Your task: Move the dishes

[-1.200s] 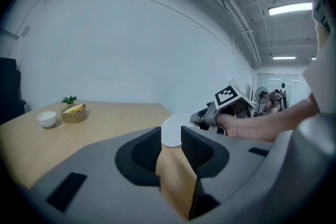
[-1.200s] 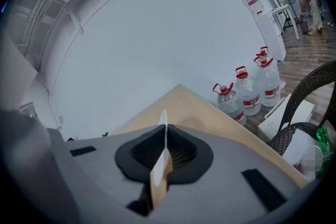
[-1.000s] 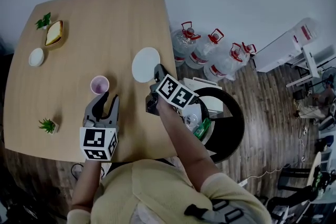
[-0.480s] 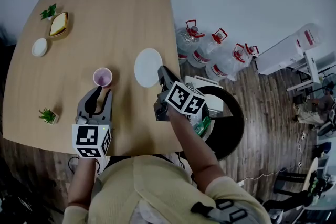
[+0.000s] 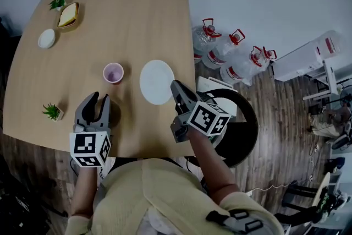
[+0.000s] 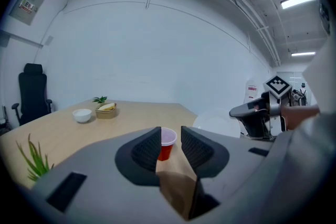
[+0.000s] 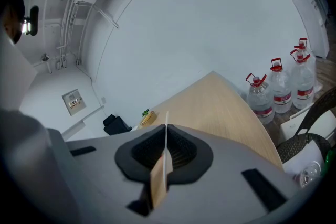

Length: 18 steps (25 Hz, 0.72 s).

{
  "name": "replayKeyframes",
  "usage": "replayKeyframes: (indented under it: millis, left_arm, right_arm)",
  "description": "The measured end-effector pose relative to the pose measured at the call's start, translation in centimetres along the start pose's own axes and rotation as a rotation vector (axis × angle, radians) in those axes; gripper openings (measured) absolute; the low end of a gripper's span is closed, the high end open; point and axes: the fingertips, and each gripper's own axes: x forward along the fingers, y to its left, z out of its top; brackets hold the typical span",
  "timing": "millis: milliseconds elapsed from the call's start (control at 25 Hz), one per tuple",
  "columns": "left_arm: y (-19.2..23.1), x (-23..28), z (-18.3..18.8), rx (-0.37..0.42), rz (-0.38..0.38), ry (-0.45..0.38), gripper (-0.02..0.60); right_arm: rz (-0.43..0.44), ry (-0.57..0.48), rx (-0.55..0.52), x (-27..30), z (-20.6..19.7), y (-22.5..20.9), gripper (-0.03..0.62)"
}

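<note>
Your right gripper (image 5: 176, 87) was clamped on the near-right rim of the white plate (image 5: 155, 81). In the right gripper view the jaws sat closed on it, with the plate showing as a thin white edge (image 7: 167, 123) running straight down the gap. The plate sat over the wooden table (image 5: 110, 14), close to its right edge. I couldn't tell whether it rested on the wood or hung just clear of it.

Your left gripper (image 5: 97, 98) had its jaws apart with nothing between the pads. It hovered over the near side of the table, pointing away from you. The red cup (image 5: 113, 72) lined up with the gap in the left gripper view, but it stood beyond the fingertips and clear of them. It was upright, just to the left of the plate and not touching it.

At the far left corner were a small white bowl (image 5: 47, 38) and a tray with a sandwich (image 5: 69, 15), with a small plant (image 5: 58, 1) beside the tray. Another potted plant (image 5: 52, 111) stood near the left edge, left of your left gripper. On the floor past the table's right side stood a row of water jugs (image 5: 220, 49).
</note>
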Motion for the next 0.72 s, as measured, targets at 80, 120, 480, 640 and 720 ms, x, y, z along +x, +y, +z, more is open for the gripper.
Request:
replayKeyframes:
  millis: [80,120,480,640,720]
  left_arm:
    - [0.2,-0.3,-0.5,-0.003,0.007,0.009,0.124]
    - [0.3,-0.5,-0.7,-0.004,0.01,0.012,0.124]
    - [0.3,-1.9,-2.5,0.013,0.02,0.05,0.123]
    - [0.3,-2.3,-3.3,0.034,0.026,0.069,0.124]
    - [0.2,-2.5,-3.6,0.039,0.027,0.077,0.124]
  right_arm:
    - [0.015,0.021,0.003,-0.4,-0.7,0.3,0.025]
    - [0.023,0.033,0.005,-0.5,-1.0,0.4,0.025]
    - [0.074,0.124,0.039,-2.3,-4.2,0.9,0.025]
    - [0.097,0.152,0.081,-3.2,-5.2,0.9,0.025]
    - [0.102,0.17,0.087,-3.7,-5.7,0.8,0.025]
